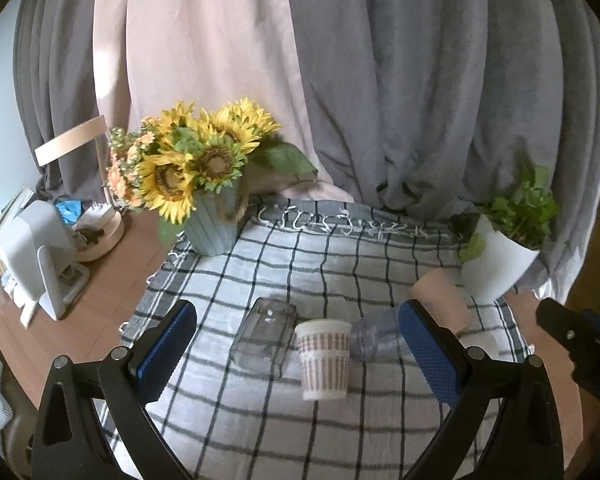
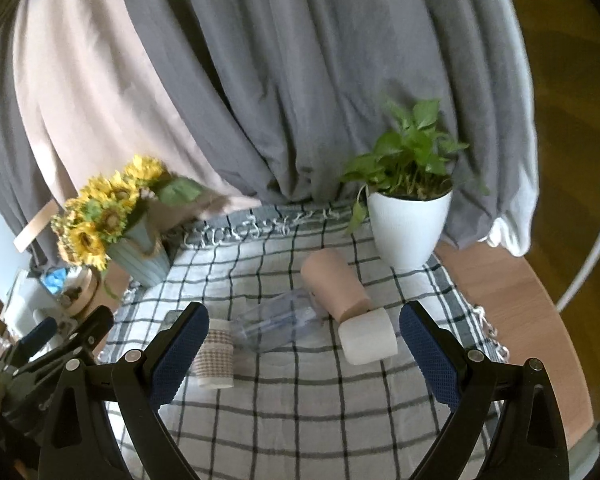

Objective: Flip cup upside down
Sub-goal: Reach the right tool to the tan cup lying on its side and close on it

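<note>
Several cups sit on a checked cloth (image 1: 260, 420). A white cup with a brown woven pattern (image 1: 325, 358) stands upright, also seen in the right wrist view (image 2: 215, 358). A clear square cup (image 1: 265, 334) rests mouth down to its left. A clear cup (image 2: 278, 326) lies on its side. A tan cup (image 2: 334, 284) and a white cup (image 2: 368, 338) also lie on their sides. My left gripper (image 1: 296, 352) is open, with the patterned cup between its fingers, farther out. My right gripper (image 2: 300, 354) is open and empty above the cloth.
A sunflower vase (image 1: 212, 228) stands at the cloth's back left, a white potted plant (image 2: 408, 228) at the back right. A lamp base and small devices (image 1: 48, 264) crowd the wooden table's left side. Curtains hang behind.
</note>
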